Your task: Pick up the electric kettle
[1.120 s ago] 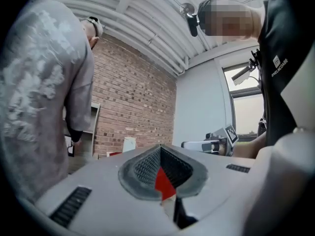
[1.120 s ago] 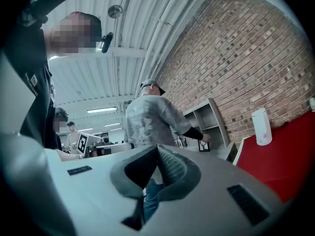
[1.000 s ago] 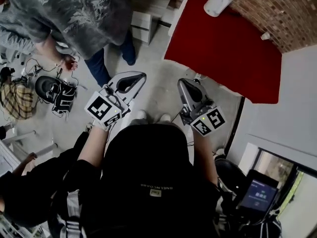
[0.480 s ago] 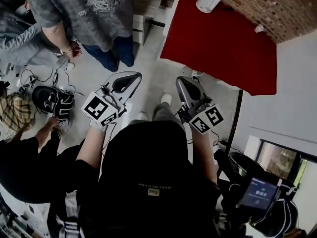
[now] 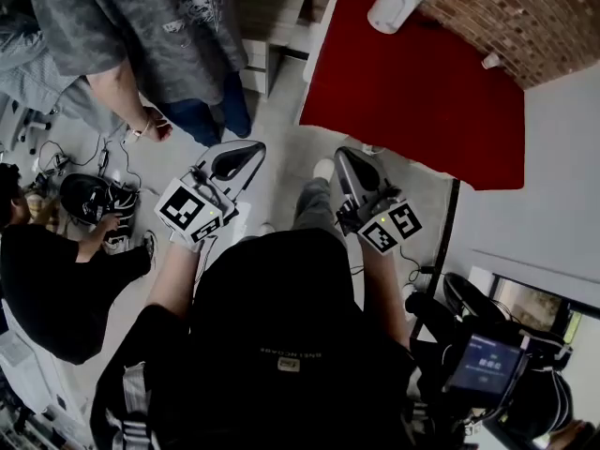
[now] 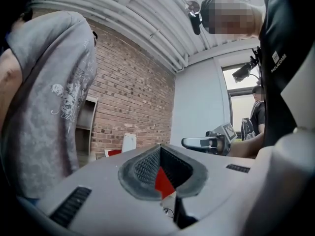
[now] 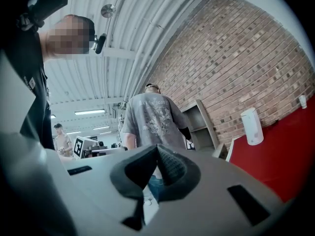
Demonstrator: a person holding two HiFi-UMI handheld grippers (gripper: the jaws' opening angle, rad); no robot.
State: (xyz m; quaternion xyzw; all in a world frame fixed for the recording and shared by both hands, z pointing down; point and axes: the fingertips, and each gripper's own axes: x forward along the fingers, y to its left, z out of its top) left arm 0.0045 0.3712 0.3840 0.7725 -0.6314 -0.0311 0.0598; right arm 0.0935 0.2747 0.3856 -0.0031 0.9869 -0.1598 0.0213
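Since a second ago the red bench has slid a little to the left in my head view. A crouching person in black has come in at the left edge, partly cut off. The left gripper and right gripper are clenched, both empty. The electric kettle stands on the bench's far corner by the brick wall, well apart from both; I cannot make out its handle.

One shoe now sits forward of the body, nearer the red table. A crouching person in black is now in full view at the left.
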